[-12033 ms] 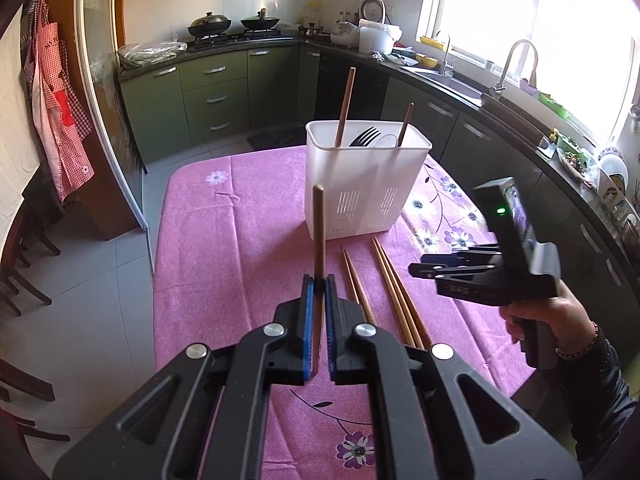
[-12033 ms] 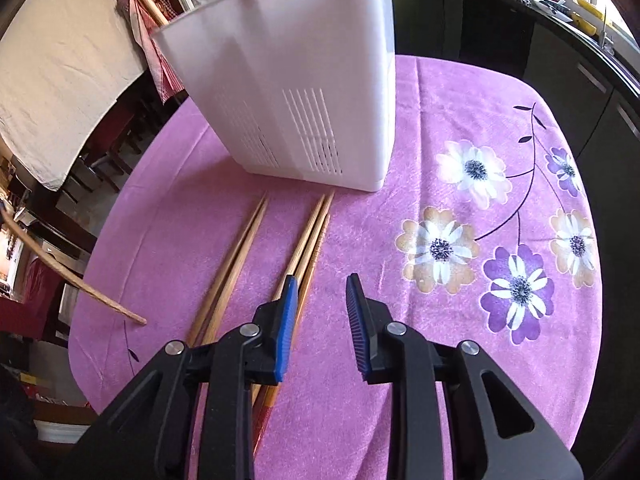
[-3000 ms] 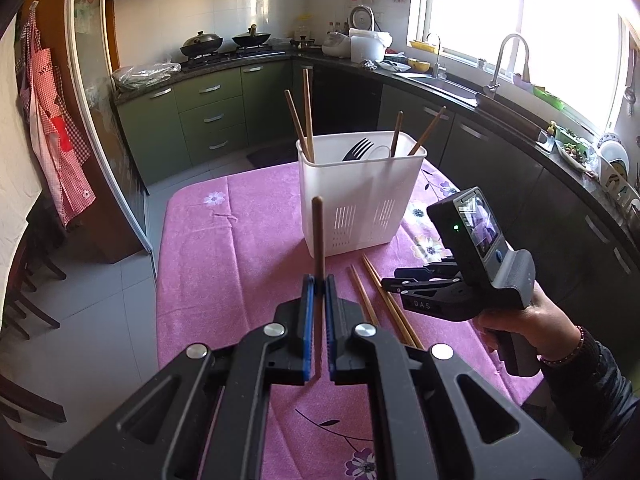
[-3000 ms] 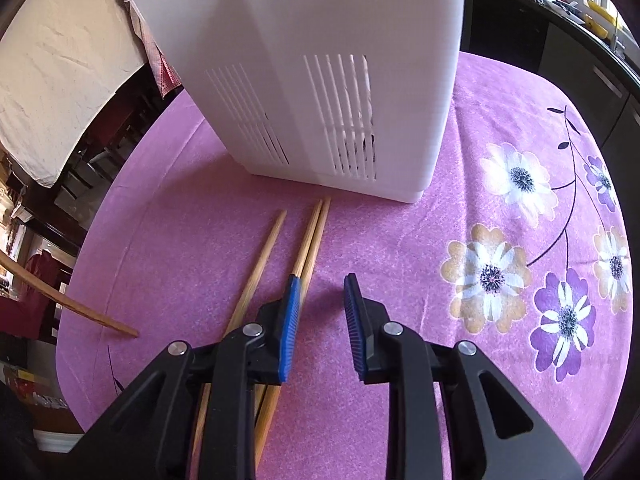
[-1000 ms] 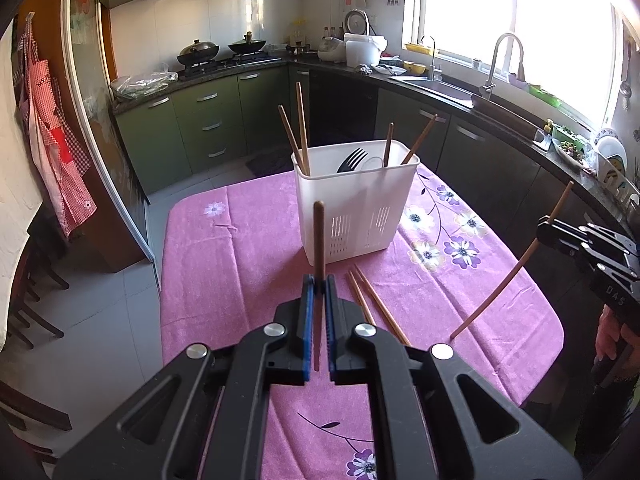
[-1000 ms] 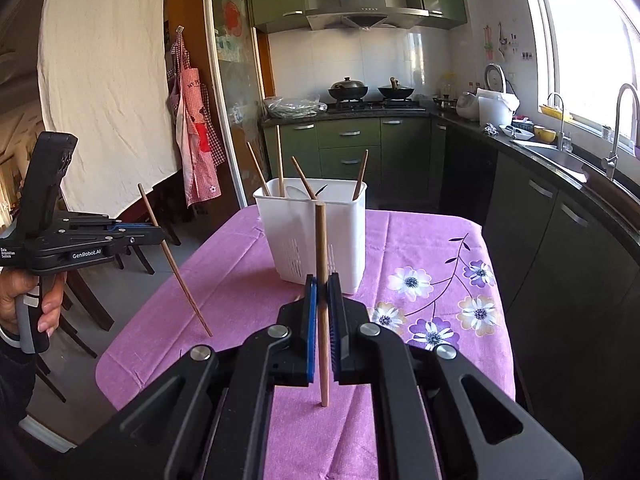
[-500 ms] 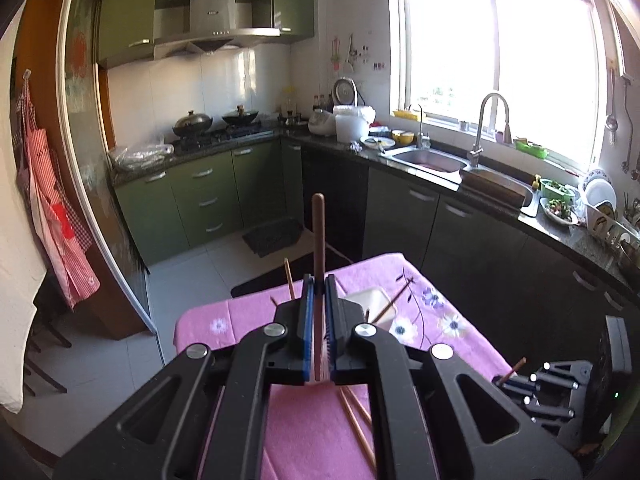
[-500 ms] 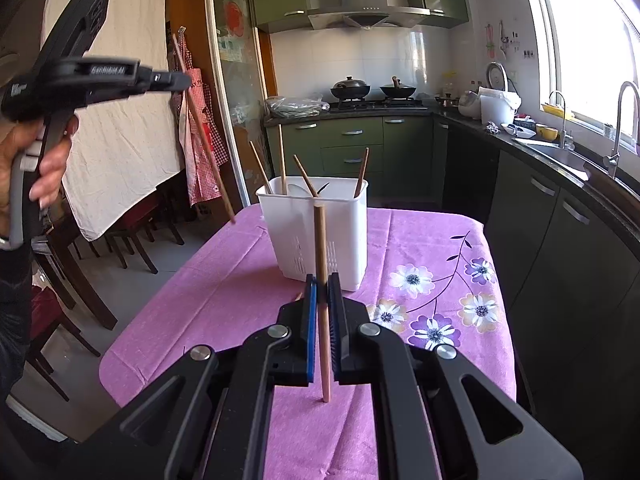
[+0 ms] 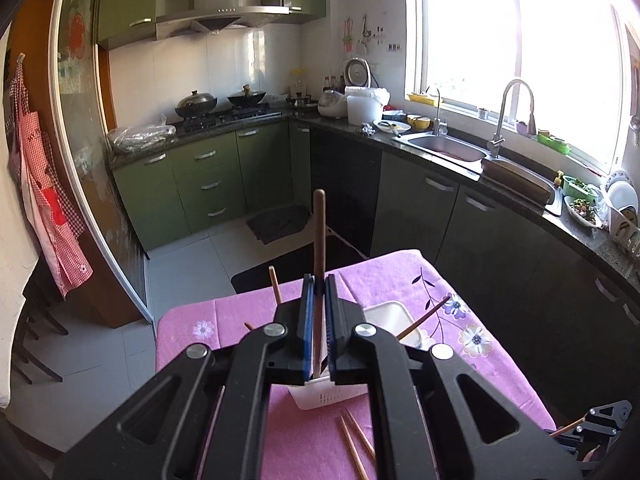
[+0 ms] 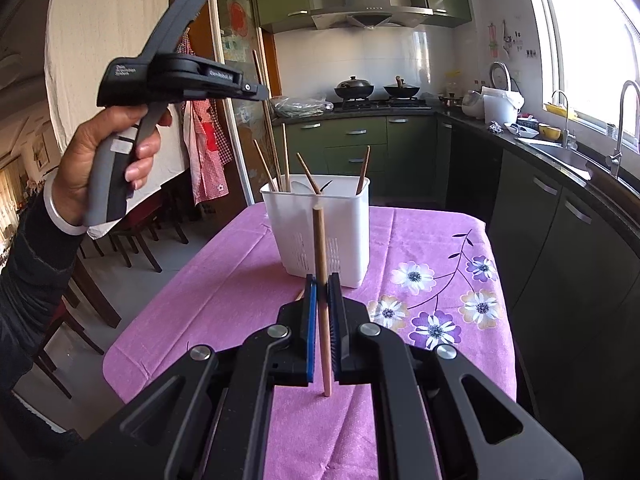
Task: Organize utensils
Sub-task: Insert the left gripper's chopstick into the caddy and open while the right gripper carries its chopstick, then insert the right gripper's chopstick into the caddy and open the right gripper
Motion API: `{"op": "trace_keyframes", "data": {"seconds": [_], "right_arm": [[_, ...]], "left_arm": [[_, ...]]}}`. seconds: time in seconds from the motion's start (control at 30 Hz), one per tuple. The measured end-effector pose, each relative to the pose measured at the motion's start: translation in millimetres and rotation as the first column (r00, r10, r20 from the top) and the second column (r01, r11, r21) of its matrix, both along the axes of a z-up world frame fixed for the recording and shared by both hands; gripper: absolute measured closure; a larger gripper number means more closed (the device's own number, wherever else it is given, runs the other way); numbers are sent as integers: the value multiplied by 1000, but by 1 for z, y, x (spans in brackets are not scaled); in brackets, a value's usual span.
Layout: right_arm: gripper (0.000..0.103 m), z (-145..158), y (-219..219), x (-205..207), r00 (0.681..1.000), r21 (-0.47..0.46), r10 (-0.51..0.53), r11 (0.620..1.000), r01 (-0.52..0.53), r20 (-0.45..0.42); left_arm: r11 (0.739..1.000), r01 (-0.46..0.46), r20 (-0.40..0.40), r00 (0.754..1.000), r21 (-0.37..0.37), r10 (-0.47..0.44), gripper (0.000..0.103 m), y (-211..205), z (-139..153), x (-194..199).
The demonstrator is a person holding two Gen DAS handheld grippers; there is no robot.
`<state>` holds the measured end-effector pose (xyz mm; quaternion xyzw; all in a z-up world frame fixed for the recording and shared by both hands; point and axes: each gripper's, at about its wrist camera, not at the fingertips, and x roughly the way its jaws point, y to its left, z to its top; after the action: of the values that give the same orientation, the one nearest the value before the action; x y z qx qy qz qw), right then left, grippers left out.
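My left gripper is shut on a brown chopstick, held upright high above the white utensil holder. From the right wrist view that gripper hangs above and left of the holder, its chopstick reaching down into it. My right gripper is shut on another upright chopstick, near the table's front. The holder contains several chopsticks and a fork. Two loose chopsticks lie on the purple cloth in front of the holder.
The table has a purple flowered cloth. Dark green kitchen cabinets and a sink run along the right. Chairs stand to the left of the table.
My left gripper has risen and moved over the holder, lowering its chopstick tip into it. The right gripper stays put with its chopstick.
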<state>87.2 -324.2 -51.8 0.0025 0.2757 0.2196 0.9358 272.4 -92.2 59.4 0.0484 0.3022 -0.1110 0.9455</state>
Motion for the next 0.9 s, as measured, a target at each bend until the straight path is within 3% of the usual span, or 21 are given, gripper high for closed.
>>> {"op": "trace_keyframes", "data": {"seconds": [0.1, 0.13, 0.17, 0.23, 0.37, 0.43, 0.6, 0.7, 0.9], "right_arm": [[97, 0, 1, 2, 1000, -3, -2, 1000, 2, -1], [97, 0, 1, 3, 1000, -3, -3, 1000, 3, -2], [97, 0, 2, 4, 1000, -3, -3, 1000, 3, -3], [97, 2, 2, 7, 1000, 3, -3, 1000, 3, -4], [97, 16, 1, 18, 1000, 27, -4, 1000, 3, 16], [97, 32, 2, 24, 999, 48, -2, 999, -1, 49], [97, 91, 4, 45, 979, 127, -29, 992, 4, 200], [97, 120, 4, 63, 959, 182, -72, 983, 21, 274], [97, 139, 14, 114, 943, 213, -134, 975, 69, 305]], "left_arm": [[1000, 1, -24, 1000, -2, -1, 97, 5, -15, 4], [1000, 3, -26, 1000, 3, -3, 91, 6, -18, 4], [1000, 1, -24, 1000, 3, -1, 84, 8, -19, 3], [1000, -2, -3, 1000, -6, 2, 51, 11, -17, -3], [1000, -13, 84, 996, 5, 13, 37, 20, -6, -33], [1000, -20, 126, 992, -5, 21, 19, 27, -1, -52], [999, -35, 186, 982, -29, 40, 7, 47, -4, -103], [997, -43, 187, 981, -63, 54, 7, 62, -18, -133], [994, -69, 124, 989, -82, 79, 7, 79, -51, -166]]}}
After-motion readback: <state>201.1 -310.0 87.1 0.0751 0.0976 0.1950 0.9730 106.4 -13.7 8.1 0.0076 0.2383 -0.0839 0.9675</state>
